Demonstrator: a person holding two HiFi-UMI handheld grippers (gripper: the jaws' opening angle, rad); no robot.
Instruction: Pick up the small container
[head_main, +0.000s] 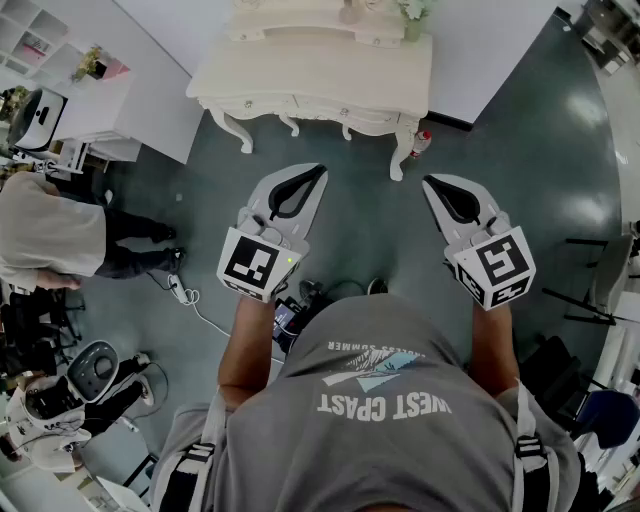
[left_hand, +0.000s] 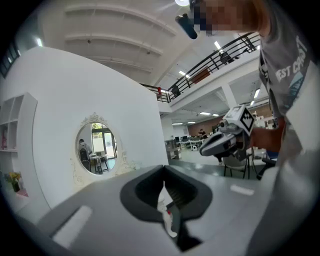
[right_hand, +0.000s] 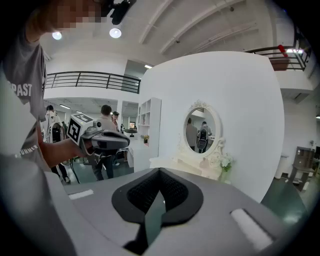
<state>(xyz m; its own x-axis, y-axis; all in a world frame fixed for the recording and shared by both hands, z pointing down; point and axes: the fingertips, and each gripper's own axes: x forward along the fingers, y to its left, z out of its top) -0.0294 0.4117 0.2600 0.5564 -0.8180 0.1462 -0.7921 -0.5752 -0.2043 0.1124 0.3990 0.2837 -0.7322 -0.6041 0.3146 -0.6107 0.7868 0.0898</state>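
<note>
Plainly, nothing is held yet. At the left, the left gripper (head_main: 320, 170) is level with the person's waist, its jaws clenched tip to tip on nothing; the left gripper view shows only a sliver of the room through the slit between them. Ahead of it stands a cream dressing table (head_main: 310, 75) with curved legs against the white wall. The small container (head_main: 350, 12) is, as I read it, the little pale item at the back of the tabletop, though it is too small to be sure of and its long axis cannot be made out. It lies straight ahead of both sets of fingertips, well apart from them, and falls between the two grippers, somewhat closer to the left one's line. So the left hand looks the likelier to reach, and its jaws would have to part first. Further right on the same top is a small vase of flowers (head_main: 413, 12), and on the floor just beside the table's front right leg stands a red-capped bottle (head_main: 421, 143). At the right, the right gripper (head_main: 428, 180) is also pressed shut and empty, pointing towards the table's oval mirror (right_hand: 200, 131).
</note>
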